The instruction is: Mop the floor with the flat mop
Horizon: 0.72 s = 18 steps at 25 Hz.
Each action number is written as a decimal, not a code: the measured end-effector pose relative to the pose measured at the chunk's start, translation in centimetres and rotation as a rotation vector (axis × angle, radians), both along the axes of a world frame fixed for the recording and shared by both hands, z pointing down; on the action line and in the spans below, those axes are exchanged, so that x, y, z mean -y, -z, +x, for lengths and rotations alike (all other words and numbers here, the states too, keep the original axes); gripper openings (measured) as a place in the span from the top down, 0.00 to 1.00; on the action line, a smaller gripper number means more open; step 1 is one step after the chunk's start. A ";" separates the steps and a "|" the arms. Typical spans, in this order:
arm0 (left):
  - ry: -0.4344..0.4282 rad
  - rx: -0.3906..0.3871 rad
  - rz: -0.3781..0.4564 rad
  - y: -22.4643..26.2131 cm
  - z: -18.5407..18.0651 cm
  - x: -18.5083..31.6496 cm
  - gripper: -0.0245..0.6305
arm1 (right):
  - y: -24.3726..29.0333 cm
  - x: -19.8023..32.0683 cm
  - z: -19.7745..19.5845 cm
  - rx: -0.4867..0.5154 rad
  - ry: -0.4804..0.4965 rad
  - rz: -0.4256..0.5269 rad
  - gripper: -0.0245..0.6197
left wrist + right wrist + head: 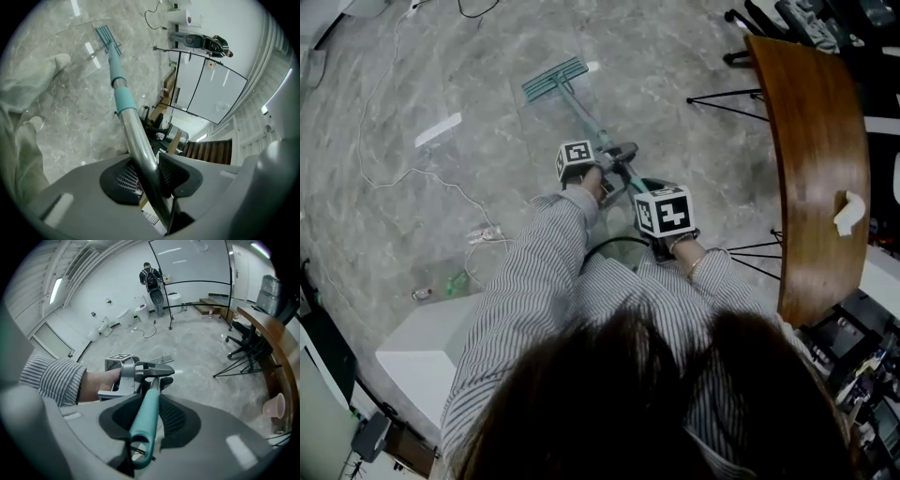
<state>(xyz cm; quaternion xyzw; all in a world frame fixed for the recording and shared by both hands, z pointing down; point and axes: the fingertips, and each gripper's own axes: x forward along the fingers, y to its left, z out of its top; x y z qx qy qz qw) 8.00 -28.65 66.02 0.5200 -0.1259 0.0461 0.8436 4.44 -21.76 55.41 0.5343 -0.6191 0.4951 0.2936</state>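
Step in hand, by judgement: a mopping stroke. The flat mop (584,114) is resting with its teal head (554,78) flat on the marble floor (469,56) in the upper middle of the head view, and its shaft is slanting back toward the person. The left gripper (149,169) is gripping the bare metal shaft, jaws narrow around it. The right gripper (148,412) is gripping the teal end grip with the hang loop. The next move is likely calling for both grippers driving along the shaft line together, keeping the head flat and clear of the white cable (420,171) at left. No brand or readable writing is showing, only square markers on the cubes (664,212).
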 end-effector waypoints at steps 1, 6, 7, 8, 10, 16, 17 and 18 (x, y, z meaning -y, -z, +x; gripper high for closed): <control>0.020 -0.002 -0.002 -0.2 -0.2 1.7 0.78 | -0.2 1.6 -0.2 0.004 -0.004 0.000 0.78; 0.050 0.006 -0.014 -0.4 -1.5 9.8 0.78 | -0.3 9.6 -1.2 0.034 -0.036 -0.008 0.78; 0.045 0.018 -0.014 -0.3 -1.9 11.6 0.78 | -0.2 11.5 -1.6 0.041 -0.046 -0.010 0.78; 0.040 0.031 -0.011 -0.2 -2.2 13.5 0.78 | 0.0 13.5 -1.9 0.048 -0.057 -0.011 0.78; 0.037 0.046 -0.008 0.0 -3.1 17.4 0.78 | 0.2 17.4 -2.7 0.058 -0.074 -0.014 0.78; 0.021 0.060 -0.006 -0.2 -6.3 28.5 0.78 | 0.4 28.6 -5.9 0.056 -0.069 -0.010 0.78; 0.016 0.064 -0.004 -0.2 -6.7 30.0 0.78 | 0.3 30.1 -6.4 0.053 -0.063 -0.009 0.78; 0.013 0.067 -0.002 -0.3 -7.1 31.4 0.78 | 0.3 31.6 -6.7 0.051 -0.056 -0.008 0.78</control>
